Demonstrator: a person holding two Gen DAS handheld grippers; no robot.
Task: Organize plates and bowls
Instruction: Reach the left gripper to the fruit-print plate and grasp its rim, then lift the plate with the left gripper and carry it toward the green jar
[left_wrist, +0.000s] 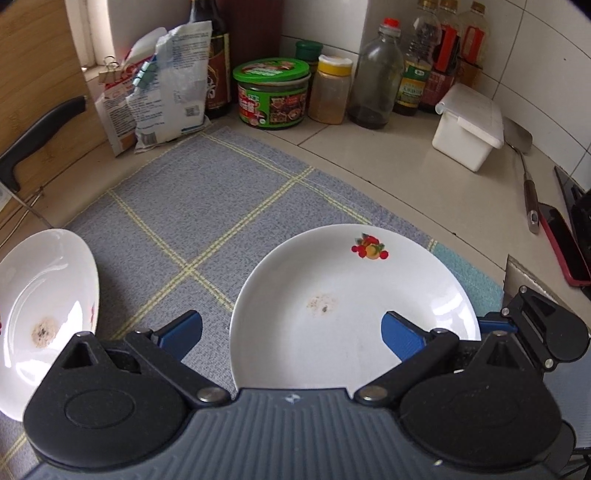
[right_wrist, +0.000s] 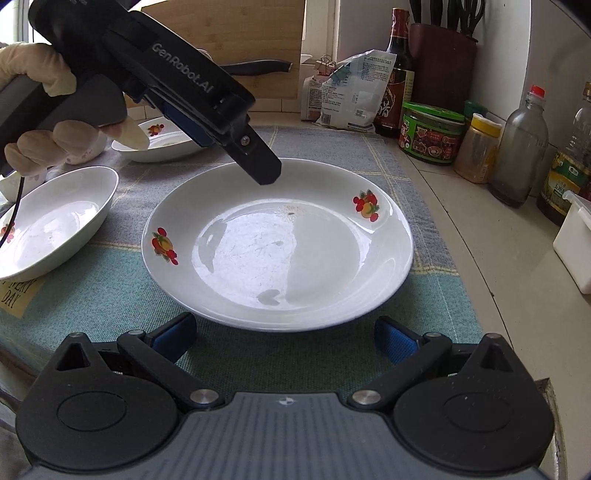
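A large white plate (right_wrist: 277, 243) with fruit prints lies on the checked cloth (right_wrist: 110, 295); it also shows in the left wrist view (left_wrist: 351, 306). My left gripper (left_wrist: 291, 334) is open and empty, hovering above the plate's near-left rim; its body (right_wrist: 207, 99) shows over the plate's far edge. My right gripper (right_wrist: 286, 338) is open and empty, just short of the plate's front rim. A second white dish (right_wrist: 51, 221) sits to the left, also in the left wrist view (left_wrist: 40, 306). A third dish (right_wrist: 162, 142) lies behind.
Jars and bottles (left_wrist: 271, 94) line the tiled wall, with flour bags (left_wrist: 166, 88) at the corner. A white lidded box (left_wrist: 469, 127), a spatula (left_wrist: 526, 177) and a red phone (left_wrist: 561, 243) lie on the counter at right. A knife handle (left_wrist: 40, 133) sticks out at left.
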